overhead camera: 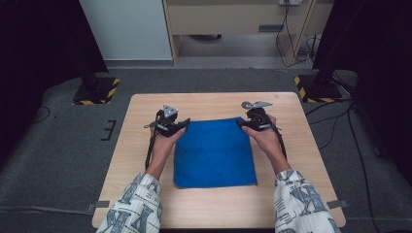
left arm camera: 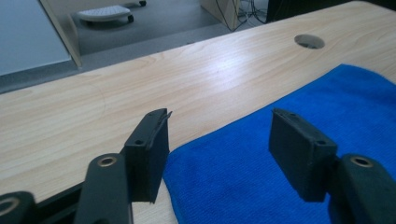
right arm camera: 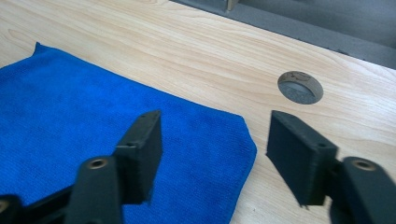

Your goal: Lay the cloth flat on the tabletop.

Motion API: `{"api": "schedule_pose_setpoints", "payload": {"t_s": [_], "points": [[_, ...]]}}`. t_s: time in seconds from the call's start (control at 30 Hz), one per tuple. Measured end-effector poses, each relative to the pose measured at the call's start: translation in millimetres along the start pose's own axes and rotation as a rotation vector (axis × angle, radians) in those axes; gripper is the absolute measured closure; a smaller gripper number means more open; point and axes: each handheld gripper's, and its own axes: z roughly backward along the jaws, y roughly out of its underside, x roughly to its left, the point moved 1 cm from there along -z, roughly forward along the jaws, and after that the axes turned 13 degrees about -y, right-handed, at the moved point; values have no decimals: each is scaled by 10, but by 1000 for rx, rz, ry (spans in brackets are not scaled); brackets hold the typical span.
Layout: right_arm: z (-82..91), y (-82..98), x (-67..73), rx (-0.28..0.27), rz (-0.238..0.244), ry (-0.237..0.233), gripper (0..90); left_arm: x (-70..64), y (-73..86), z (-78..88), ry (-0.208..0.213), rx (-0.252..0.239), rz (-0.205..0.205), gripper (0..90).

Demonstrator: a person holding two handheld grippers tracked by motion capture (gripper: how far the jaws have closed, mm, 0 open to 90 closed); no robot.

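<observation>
Blue cloth point(overhead camera: 214, 153) lying flat near the middle of the desk point(overhead camera: 145, 111), folded into a rough square, nap soft and even. Left tool point(overhead camera: 171, 125) at the cloth's far left corner, held in the left hand point(overhead camera: 163, 141); right tool point(overhead camera: 254, 121) at the cloth's far right corner, held in the right hand point(overhead camera: 265, 138). Both tools standing wide, nothing pinched between the pads. In the left gripper view, one pad over bare wood just off the cloth's edge, the other above the blue fabric, the corner lying loose on the desk between them. In the right gripper view, one pad above the cloth, the other over bare wood beyond the corner, the corner resting flat below the gap.

Desk of pale wood with fine grain, matte, with a soft sheen beyond the cloth. Round cable hole point(right arm camera: 300, 87) in the wood just past the cloth's far right corner. Patterned sleeves point(overhead camera: 136, 206) at the near edge of the desk, on either side of the cloth.

Around the desk, grey carpet point(overhead camera: 63, 145). Beyond the cloth's far side, two dark stand bases with yellow-black hazard stripes point(overhead camera: 97, 91), one off each far corner of the desk. Farther back, a light wooden cabinet point(overhead camera: 233, 19) and a pale panel point(overhead camera: 126, 29), with loose cables point(overhead camera: 291, 43) trailing on the floor behind the right stand. Dark curtains at both sides of the room.
</observation>
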Motion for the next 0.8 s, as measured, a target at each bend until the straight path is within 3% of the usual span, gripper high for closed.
{"api": "schedule_pose_setpoints", "payload": {"t_s": [0.13, 0.3, 0.4, 0.53, 0.67, 0.8], "points": [[80, -2, 23, -14, -1, 5, 311, -5, -15, 93, 21, 22, -11, 297], [189, 31, 71, -22, -6, 2, 240, -4, 16, 239, 65, 9, 20, 220], [215, 49, 100, -24, -36, -35, 181, 13, 60, 257, 81, 7, 42, 188], [198, 88, 140, -24, -32, -44, 142, 31, 128, 250, 103, 27, 72, 146], [143, 142, 166, 21, -45, -77, 120, 44, 203, 288, 105, 24, 69, 129], [127, 198, 274, 43, -27, -95, 120, 79, 252, 311, 117, 37, 54, 106]]}}
